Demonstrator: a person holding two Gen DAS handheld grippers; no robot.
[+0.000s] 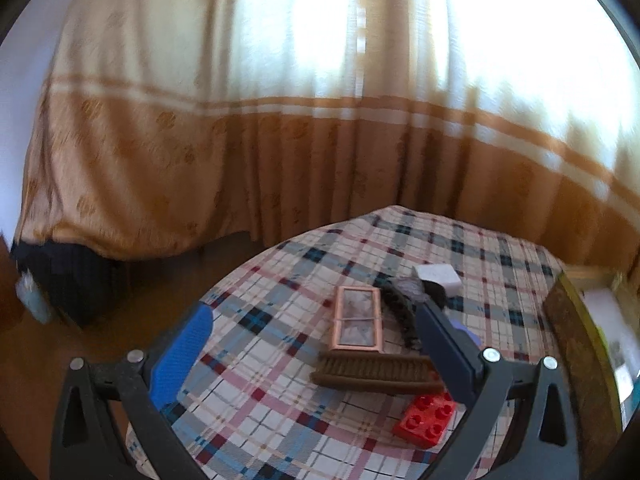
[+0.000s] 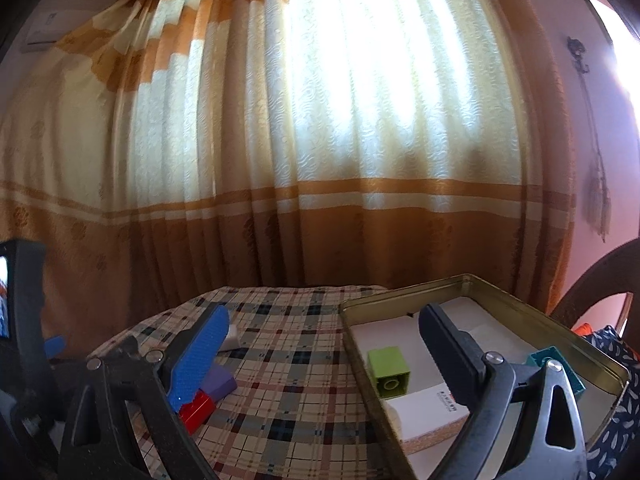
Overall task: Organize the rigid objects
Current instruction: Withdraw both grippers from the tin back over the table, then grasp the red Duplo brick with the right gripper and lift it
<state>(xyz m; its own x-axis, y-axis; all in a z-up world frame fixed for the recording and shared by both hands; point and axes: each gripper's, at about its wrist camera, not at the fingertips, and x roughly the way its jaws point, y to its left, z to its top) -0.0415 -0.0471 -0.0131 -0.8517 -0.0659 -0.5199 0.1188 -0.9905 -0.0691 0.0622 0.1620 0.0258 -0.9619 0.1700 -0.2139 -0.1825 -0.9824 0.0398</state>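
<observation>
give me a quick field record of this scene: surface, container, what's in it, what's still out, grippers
surface: plaid tablecloth
container: open metal tin
in tin: green block, teal block, white card
still out: red block, brown brush, pink-framed case, purple block
left gripper: open, empty
right gripper: open, empty

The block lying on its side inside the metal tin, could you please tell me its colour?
Lime green; the block shows best in the right wrist view, inside the tin.

Small print on the white card (image 2: 434,406) is too blurred to read.
</observation>
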